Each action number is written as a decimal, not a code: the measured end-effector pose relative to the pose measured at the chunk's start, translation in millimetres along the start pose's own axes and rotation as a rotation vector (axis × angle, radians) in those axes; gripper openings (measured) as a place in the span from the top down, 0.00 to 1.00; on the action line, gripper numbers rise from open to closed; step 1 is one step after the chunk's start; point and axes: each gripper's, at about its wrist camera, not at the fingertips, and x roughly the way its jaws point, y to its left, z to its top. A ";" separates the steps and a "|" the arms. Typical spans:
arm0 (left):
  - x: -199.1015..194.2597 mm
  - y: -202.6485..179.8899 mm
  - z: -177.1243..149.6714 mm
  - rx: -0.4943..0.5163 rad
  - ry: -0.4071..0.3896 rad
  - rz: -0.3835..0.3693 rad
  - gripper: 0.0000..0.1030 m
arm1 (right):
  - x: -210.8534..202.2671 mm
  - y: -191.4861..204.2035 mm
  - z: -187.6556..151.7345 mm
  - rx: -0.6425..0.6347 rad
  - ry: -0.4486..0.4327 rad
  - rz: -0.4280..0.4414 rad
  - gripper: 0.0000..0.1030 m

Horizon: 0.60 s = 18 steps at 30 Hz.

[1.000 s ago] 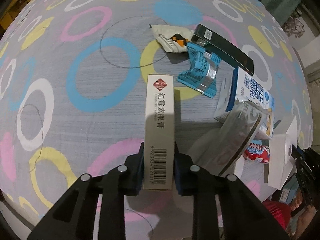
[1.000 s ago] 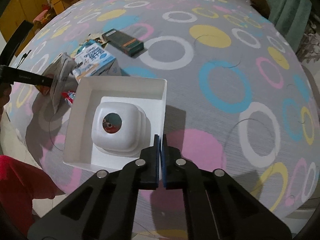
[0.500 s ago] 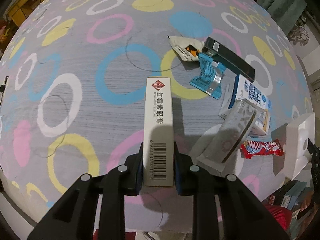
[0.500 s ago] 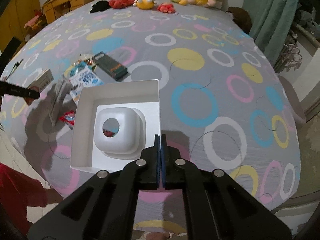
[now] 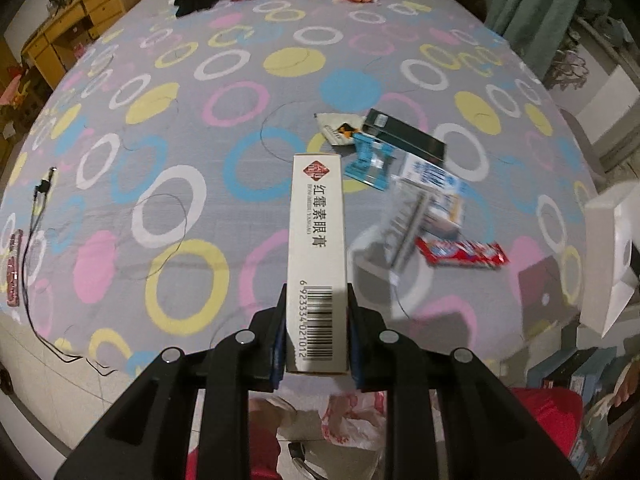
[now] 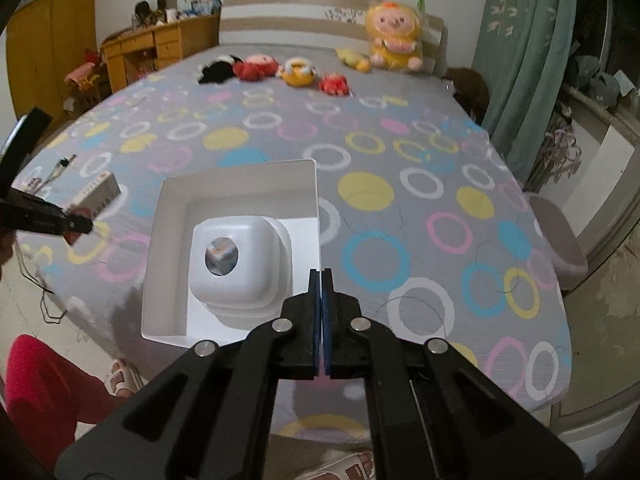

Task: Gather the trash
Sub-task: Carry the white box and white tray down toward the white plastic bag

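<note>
Both grippers have risen off the bed (image 5: pixel 248 208). My left gripper (image 5: pixel 316 344) clamps the ointment box (image 5: pixel 316 256); my right gripper (image 6: pixel 322 320) pinches the white box (image 6: pixel 236 248) by its wall. Risk: that thin-wall grip could slip, dropping it beyond the near edge.

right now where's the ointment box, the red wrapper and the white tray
ointment box (image 5: pixel 317 236), left wrist view, printed top face
red wrapper (image 5: pixel 460 254), left wrist view, middle of packet
white tray (image 6: pixel 240 178), right wrist view, far inner wall
</note>
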 end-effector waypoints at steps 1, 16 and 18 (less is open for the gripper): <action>-6.8 -4.6 -6.7 0.012 -0.012 0.005 0.77 | -7.9 3.1 -0.4 -0.002 -0.010 0.005 0.98; -57.3 -48.7 -114.6 0.079 -0.039 -0.014 0.77 | -97.5 54.6 -57.5 -0.083 -0.055 0.082 0.98; -54.9 -52.3 -127.6 0.081 -0.031 -0.022 0.77 | -100.7 59.6 -67.1 -0.085 -0.046 0.092 0.98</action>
